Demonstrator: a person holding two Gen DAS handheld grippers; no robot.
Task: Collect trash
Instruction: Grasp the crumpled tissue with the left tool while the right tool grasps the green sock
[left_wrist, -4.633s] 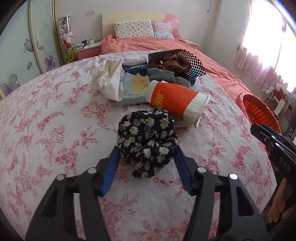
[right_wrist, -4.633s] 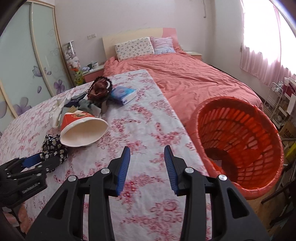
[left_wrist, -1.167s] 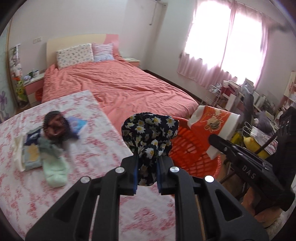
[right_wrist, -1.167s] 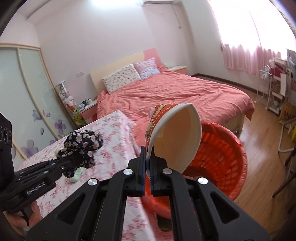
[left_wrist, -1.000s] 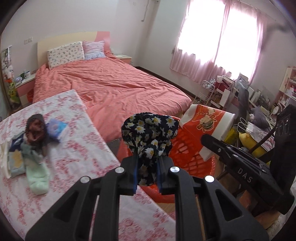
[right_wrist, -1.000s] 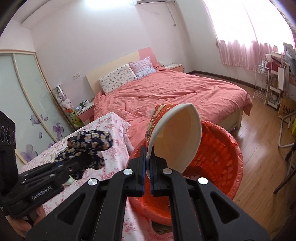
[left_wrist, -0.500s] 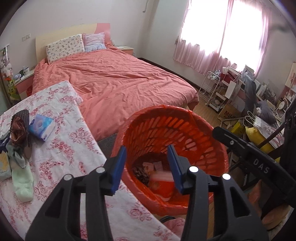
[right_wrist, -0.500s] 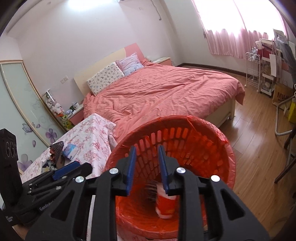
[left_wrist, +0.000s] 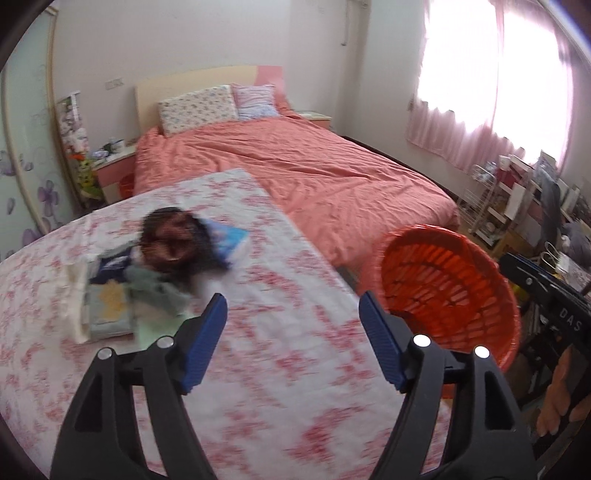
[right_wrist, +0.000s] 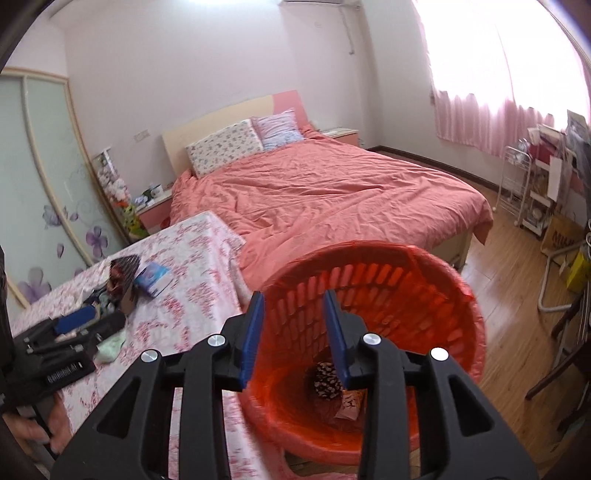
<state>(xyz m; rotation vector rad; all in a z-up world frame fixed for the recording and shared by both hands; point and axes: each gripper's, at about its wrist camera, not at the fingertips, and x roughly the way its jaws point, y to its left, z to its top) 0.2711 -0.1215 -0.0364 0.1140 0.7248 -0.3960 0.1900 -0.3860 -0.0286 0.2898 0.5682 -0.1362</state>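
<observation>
left gripper (left_wrist: 291, 336) hanging over the floral surface (left_wrist: 288, 369) with jaws standing wide apart, right gripper (right_wrist: 293, 334) above the orange basket (right_wrist: 436, 295) with jaws parted and gripping nothing, trash pile (left_wrist: 155, 269) lying at ten o'clock, daisy cloth (right_wrist: 327, 374) sitting inside the basket

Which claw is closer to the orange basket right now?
Right. The right claw hangs open just over the orange basket rim; the left claw is open above the floral tabletop, beside it.

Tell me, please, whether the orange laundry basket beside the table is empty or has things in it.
Not empty. Looking down into the orange basket from the right wrist view, a dark flowered bundle lies at the bottom beside some paper scraps.
</observation>
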